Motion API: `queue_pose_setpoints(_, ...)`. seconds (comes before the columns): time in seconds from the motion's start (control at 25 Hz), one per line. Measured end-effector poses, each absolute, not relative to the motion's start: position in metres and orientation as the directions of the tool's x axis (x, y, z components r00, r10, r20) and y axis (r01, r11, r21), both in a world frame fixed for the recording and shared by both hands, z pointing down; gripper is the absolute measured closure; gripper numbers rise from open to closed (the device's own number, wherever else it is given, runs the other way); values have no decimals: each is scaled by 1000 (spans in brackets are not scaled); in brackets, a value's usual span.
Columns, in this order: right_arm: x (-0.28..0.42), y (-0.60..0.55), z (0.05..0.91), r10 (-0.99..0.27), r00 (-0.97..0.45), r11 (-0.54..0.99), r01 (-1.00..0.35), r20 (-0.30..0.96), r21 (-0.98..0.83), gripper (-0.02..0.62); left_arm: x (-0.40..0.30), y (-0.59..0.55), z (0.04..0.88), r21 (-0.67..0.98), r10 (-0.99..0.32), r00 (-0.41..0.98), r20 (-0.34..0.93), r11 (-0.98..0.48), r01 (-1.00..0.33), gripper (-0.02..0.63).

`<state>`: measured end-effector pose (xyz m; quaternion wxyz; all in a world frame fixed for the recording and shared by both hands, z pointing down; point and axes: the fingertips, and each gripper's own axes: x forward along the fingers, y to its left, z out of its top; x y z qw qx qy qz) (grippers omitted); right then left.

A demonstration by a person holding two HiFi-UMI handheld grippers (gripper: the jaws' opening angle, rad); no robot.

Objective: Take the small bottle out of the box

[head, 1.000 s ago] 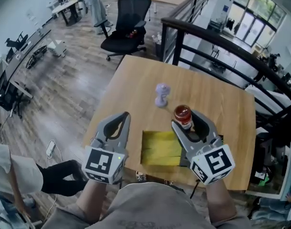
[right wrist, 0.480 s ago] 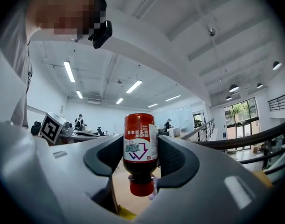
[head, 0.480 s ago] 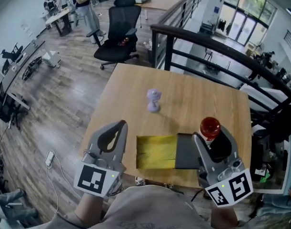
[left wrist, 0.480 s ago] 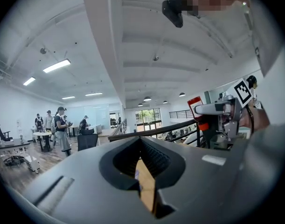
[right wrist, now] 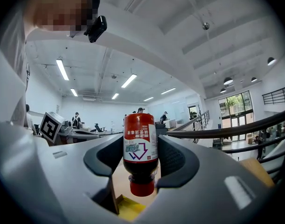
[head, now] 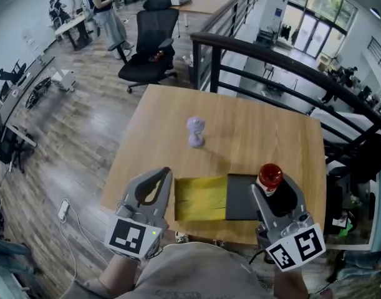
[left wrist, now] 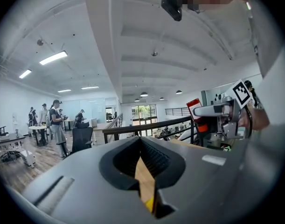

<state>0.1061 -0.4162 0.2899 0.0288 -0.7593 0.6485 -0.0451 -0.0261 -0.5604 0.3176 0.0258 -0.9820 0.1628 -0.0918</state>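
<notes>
Removal step looks nearly done: my right gripper [head: 272, 189], jaws pinching the small red-capped dark bottle [head: 269, 178], holds it above the open yellow box [head: 199, 199] on the wooden desk [head: 259, 136]; my left gripper [head: 160, 174] has jaws pressed together, empty; next comes setting it down.

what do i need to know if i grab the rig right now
Right tool: shut on the bottle, held above the dark flap of the open box.
Left tool: shut, empty, at the box's left side.
Done: the bottle looks clear of the box.
Left: probably just set it down on the table.
</notes>
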Motion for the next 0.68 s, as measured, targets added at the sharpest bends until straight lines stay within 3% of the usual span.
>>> queue_pose_setpoints(0.68,96,-422,297,-991,118,-124,-987,59,-103,365,-37,-561,323,-73,-340,921,191,-940,-332,604)
